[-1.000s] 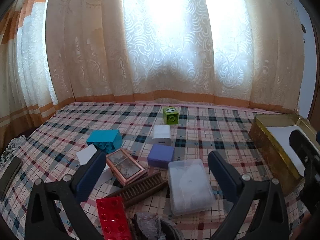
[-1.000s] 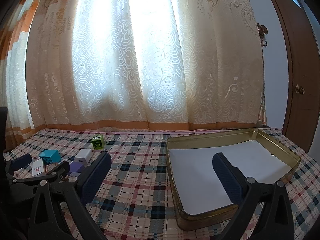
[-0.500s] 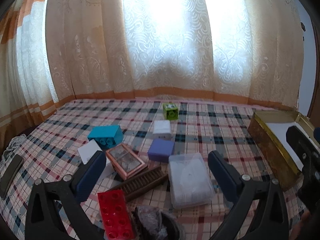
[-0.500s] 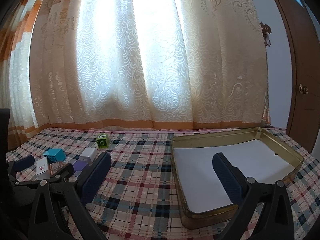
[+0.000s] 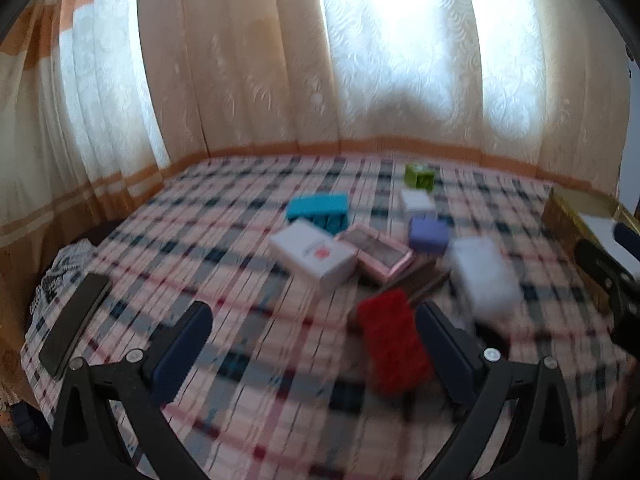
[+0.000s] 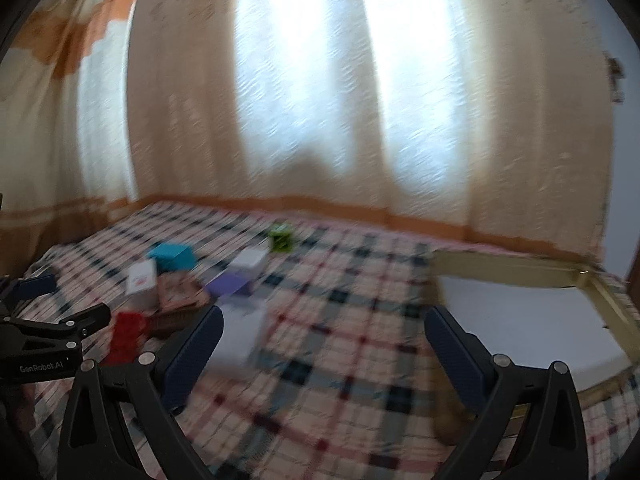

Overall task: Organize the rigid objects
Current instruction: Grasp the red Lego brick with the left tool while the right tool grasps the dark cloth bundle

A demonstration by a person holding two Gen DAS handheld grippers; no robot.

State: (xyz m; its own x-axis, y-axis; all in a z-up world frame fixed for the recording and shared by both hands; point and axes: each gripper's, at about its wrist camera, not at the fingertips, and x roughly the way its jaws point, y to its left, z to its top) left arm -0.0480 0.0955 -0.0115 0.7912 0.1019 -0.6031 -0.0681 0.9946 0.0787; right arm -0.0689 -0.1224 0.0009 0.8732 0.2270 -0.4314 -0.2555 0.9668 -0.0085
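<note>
A cluster of small rigid objects lies on the plaid cloth: a red brick (image 5: 394, 344), a white box (image 5: 312, 254), a teal brick (image 5: 318, 208), a pink framed case (image 5: 376, 252), a purple box (image 5: 428, 234), a clear plastic box (image 5: 482, 272), a white cube (image 5: 416, 200) and a green cube (image 5: 419, 176). My left gripper (image 5: 312, 350) is open and empty, hovering just left of the red brick. My right gripper (image 6: 320, 346) is open and empty, between the cluster (image 6: 176, 280) and the gold tin tray (image 6: 600, 280). Both views are blurred.
A dark phone-like slab (image 5: 74, 322) lies near the cloth's left edge. The gold tray (image 5: 576, 208) with a white lining stands at the right. Curtains hang along the back of the surface. The left gripper's body shows in the right wrist view (image 6: 48, 344).
Both views have swung left and are motion-blurred. The left gripper has moved left, so the objects now sit to its right. The right gripper has turned toward the cluster.
</note>
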